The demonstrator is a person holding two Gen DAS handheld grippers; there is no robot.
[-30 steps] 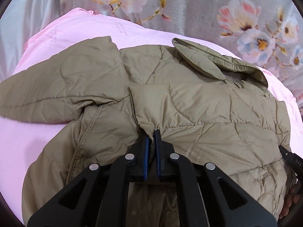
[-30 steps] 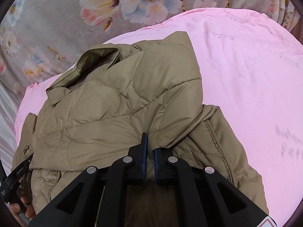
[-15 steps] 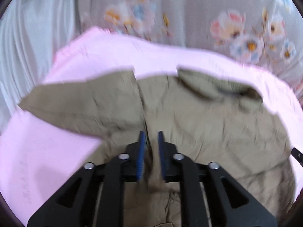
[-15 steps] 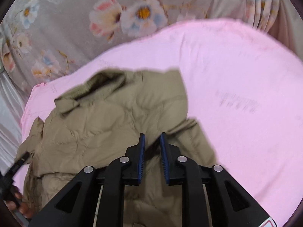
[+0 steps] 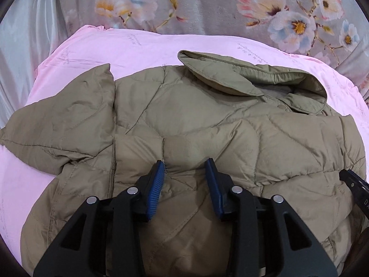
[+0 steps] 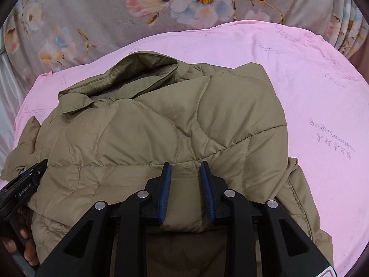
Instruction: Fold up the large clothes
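Note:
A khaki quilted jacket [image 5: 207, 120] lies flat on the pink sheet [image 5: 143, 43], collar [image 5: 253, 76] at the far side. One sleeve [image 5: 57, 124] sticks out to the left. My left gripper [image 5: 185, 164] hovers over the jacket's middle; its jaws are opening and the fabric lies loose below them, not pinched. In the right wrist view the jacket [image 6: 161, 127] has its right side folded in over the body. My right gripper [image 6: 185, 165] is just above that folded edge, jaws opening and pressing on nothing.
A grey floral blanket [image 5: 207, 4] lies behind the sheet, with shiny grey cloth [image 5: 27, 37] at the far left. Bare pink sheet [image 6: 322, 120] stretches right of the jacket. The other gripper [image 6: 23, 184] and a person's fingers [image 6: 25, 251] show at the left edge.
Both grippers were shut on folds of the jacket a second ago. Both have since let go and spread their jaws, and the fabric has settled flat on the jacket.

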